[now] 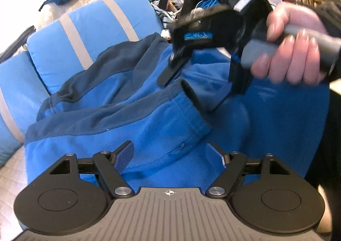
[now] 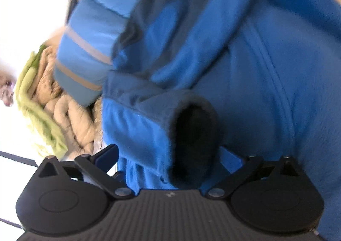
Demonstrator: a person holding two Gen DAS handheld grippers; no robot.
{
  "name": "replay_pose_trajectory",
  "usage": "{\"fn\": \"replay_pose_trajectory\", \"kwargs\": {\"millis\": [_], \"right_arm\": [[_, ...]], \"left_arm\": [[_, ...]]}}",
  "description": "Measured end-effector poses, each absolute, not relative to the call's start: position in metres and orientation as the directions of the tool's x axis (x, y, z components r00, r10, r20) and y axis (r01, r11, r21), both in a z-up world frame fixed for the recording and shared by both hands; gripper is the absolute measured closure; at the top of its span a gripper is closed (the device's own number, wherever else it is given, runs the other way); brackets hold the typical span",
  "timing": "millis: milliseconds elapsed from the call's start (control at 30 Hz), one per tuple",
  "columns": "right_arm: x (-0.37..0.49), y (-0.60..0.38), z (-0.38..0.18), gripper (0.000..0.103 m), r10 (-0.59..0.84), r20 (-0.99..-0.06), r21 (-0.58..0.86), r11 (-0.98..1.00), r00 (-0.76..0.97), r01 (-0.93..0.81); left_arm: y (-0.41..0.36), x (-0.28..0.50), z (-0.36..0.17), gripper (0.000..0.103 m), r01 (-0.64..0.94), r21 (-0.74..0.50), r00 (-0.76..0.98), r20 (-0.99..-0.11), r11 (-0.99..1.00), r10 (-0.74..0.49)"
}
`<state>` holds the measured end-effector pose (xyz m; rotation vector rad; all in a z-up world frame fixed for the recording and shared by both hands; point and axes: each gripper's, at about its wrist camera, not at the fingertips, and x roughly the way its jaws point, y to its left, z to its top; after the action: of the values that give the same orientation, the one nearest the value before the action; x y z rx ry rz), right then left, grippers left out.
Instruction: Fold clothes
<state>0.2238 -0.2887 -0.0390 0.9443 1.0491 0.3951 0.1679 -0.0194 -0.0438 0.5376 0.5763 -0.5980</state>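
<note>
Your left gripper [image 1: 172, 155] stands open over the blue fleece [image 1: 149, 130], holding nothing. Your right gripper [image 2: 170, 162] is spread wide around the cuff [image 2: 191, 134], pads apparently not pressing. No writing is readable.

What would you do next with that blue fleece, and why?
Probably close the right gripper on the sleeve cuff: the cuff lies between its open jaws. The left gripper is open over the blue fleece, holding nothing.
</note>
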Motion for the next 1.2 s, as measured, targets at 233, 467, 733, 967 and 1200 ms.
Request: {"fn": "replay_pose_trajectory", "kwargs": {"millis": [233, 467, 733, 967, 1200], "right_arm": [[0.220, -0.290, -0.027, 0.001, 0.604, -0.564, 0.783, 0.607, 0.564, 0.133], [0.219, -0.304, -0.021, 0.001, 0.607, -0.552, 0.795, 0.591, 0.572, 0.139], [0.215, -0.291, -0.025, 0.000, 0.629, -0.571, 0.781, 0.614, 0.529, 0.113], [0.211, -0.273, -0.053, 0.000, 0.672, -0.552, 0.815, 0.561, 0.493, 0.147], [0.194, -0.277, -0.071, 0.010, 0.706, -0.390, 0.896, 0.438, 0.591, 0.069]], "left_arm": [[-0.063, 0.185, -0.049, 0.032, 0.557, 0.270, 0.740, -0.591, 0.785, -0.321], [-0.103, 0.196, -0.065, 0.093, 0.505, 0.411, 0.761, -0.626, 0.758, -0.168], [-0.100, 0.177, -0.073, 0.093, 0.531, 0.496, 0.741, -0.665, 0.687, -0.092], [-0.092, 0.177, -0.074, 0.093, 0.532, 0.463, 0.721, -0.686, 0.709, -0.093], [-0.088, 0.179, -0.071, 0.093, 0.530, 0.418, 0.709, -0.696, 0.738, -0.115]]}}
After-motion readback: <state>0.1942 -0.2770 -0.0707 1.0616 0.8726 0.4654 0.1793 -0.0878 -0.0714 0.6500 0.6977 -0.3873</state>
